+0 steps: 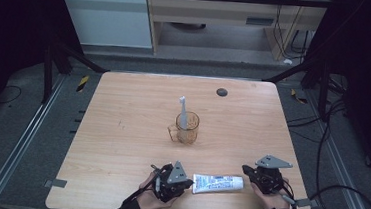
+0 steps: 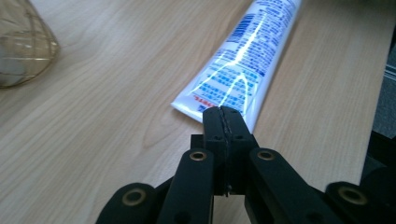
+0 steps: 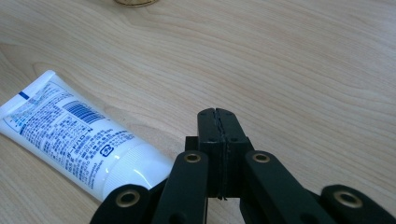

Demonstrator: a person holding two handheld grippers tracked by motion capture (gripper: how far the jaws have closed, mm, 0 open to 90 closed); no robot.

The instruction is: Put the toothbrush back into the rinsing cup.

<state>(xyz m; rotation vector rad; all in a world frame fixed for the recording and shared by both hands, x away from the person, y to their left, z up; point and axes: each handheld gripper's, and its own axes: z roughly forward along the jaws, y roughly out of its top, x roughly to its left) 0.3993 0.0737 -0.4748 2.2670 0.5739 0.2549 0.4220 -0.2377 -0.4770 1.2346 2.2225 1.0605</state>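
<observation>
While both pairs of jaws are clenched on nothing, the white plastic toothpaste tube with blue print [image 1: 217,183] is seen flat on the pale wooden table [image 1: 121,129] — left gripper [image 1: 183,183] at its nine o'clock, right gripper [image 1: 246,170] at three.

Glossy white plastic tube [image 1: 217,183] on matt pale wood table [image 1: 121,129]; clear amber glass mug [image 1: 187,128]; matt black jaws.
</observation>
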